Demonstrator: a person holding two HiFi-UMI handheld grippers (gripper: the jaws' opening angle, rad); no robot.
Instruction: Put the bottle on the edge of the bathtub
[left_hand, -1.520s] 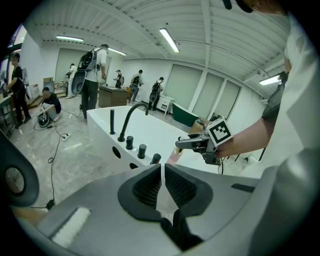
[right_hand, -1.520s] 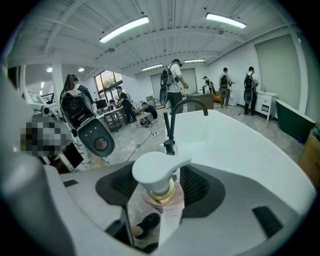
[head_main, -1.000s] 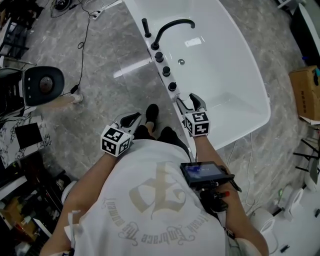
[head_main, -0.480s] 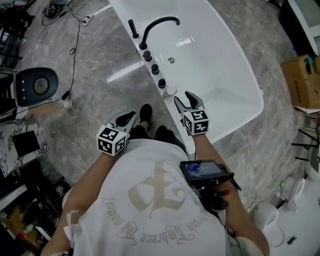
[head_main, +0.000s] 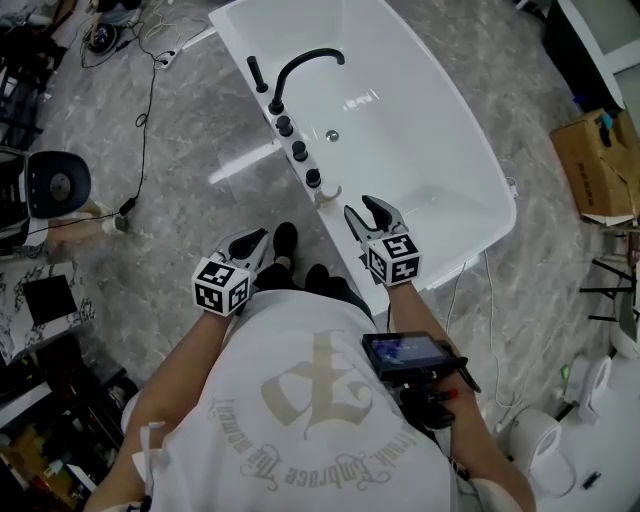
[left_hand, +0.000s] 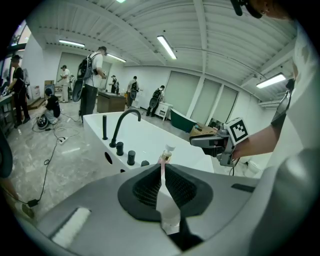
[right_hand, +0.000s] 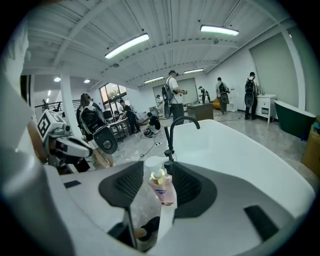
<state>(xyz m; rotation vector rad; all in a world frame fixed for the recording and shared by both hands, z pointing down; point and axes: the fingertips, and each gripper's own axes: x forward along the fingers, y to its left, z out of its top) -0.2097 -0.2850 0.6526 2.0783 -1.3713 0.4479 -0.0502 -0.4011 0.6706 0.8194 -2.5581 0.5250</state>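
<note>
Bottle (head_main: 322, 196) standing upright on left rim of bathtub (head_main: 420, 110), just nearer than row of black knobs (head_main: 298, 152), nothing touching it. Right gripper (head_main: 368, 212) hovering just right of bottle, jaws gaping, gripping nothing. Left gripper (head_main: 250, 243) hanging over floor, jaws almost meeting, carrying nothing. Placement looking done; only backing right gripper clear without nudging bottle seeming left.

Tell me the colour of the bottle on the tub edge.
The bottle is pink, gold-necked; right gripper view shows it best.
</note>
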